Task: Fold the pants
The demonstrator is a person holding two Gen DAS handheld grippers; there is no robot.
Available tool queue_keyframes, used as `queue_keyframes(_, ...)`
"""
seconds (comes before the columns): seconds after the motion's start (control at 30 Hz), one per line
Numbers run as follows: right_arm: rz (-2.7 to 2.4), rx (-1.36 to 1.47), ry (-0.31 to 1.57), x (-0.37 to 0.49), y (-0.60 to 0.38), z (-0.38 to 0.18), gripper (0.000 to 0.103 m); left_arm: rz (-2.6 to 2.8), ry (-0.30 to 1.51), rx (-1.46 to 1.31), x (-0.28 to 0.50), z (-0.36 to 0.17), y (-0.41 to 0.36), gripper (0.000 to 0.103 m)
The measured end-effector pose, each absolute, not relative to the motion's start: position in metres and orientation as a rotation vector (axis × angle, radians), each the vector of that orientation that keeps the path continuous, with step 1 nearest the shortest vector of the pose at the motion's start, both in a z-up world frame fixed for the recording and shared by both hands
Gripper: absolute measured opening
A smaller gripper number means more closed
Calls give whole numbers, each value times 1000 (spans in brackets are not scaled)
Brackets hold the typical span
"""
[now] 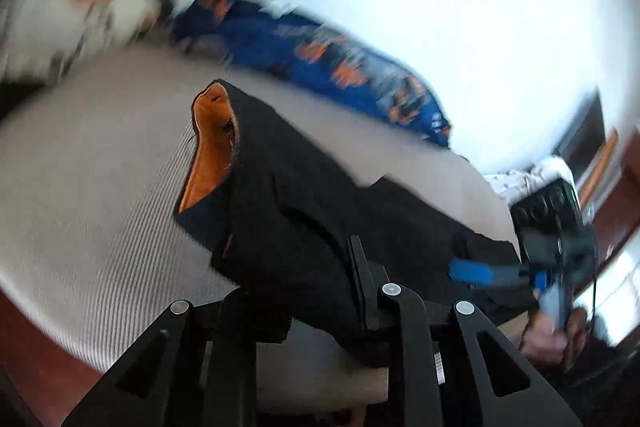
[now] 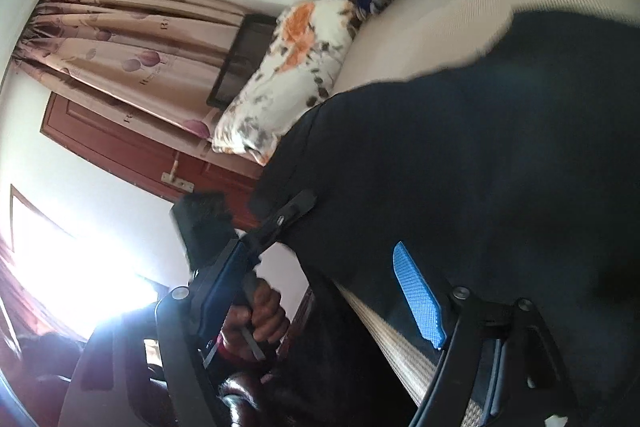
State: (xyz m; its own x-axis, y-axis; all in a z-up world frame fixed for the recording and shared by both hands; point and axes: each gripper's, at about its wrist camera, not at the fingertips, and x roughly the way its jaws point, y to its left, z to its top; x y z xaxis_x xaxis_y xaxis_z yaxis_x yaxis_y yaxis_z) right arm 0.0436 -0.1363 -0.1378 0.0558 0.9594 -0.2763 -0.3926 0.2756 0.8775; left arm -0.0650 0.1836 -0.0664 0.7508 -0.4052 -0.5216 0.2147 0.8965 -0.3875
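Left gripper [image 1: 320,291]: my jaws are nearly together and clamped on a fold of the pants [image 1: 304,187], black cloth bunched between the fingers and draped over them.

Right gripper [image 2: 348,267]: jaws spread wide, not pinching. The blue pad [image 2: 418,297] sits against the pants' edge; I can't tell whether it actually touches. The other finger is off to the side, clear of the cloth.

Pants lie on the bed [image 1: 92,195], dark, with the orange lining [image 1: 212,147] turned out at the far end.

Left view only: that lining, plus the right gripper seen from outside with a hand [image 1: 548,343] on its handle. This view is motion-blurred.

Right view only: a curtain [image 2: 120,39], a brown door [image 2: 132,151], a bright window [image 2: 76,267], and a hand [image 2: 256,319] gripping the left gripper's handle.

Both views show the floral pillow [image 2: 292,75] and blue blanket [image 1: 328,55] at the bed's far side.
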Motion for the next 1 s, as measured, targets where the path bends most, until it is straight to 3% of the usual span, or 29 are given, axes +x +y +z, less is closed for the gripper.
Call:
queue_keyframes(0.13, 1218, 742, 979, 57, -141, -104, 79, -380, 549, -105, -68, -41, 135, 24)
queue_keyframes(0.23, 1239, 778, 966, 66, -144, -80, 93, -414, 497, 34, -70, -30, 98, 24)
queue_keyframes(0.43, 1182, 822, 1015, 74, -168, -65, 94, -478, 463, 247, -71, -35, 37, 24)
queue_keyframes(0.63, 1059, 866, 1131, 76, -192, -93, 94, -526, 448, 474, -71, -63, -16, 24)
queue_keyframes(0.73, 982, 858, 1176, 78, -200, -110, 79, -536, 452, 525, -68, -75, -28, 24)
queue_keyframes(0.8, 934, 844, 1208, 80, -204, -120, 44, -541, 444, 541, -67, -78, -28, 24)
queue_keyframes(0.87, 886, 837, 1251, 84, -208, -133, 24, -538, 444, 553, -68, -80, -29, 27)
queue_keyframes(0.97, 873, 839, 1247, 87, -213, -145, 18, -562, 477, 545, -72, -81, -29, 47)
queue_keyframes(1.0, 866, 823, 1234, 87, -214, -145, 18, -555, 469, 543, -75, -79, -27, 58)
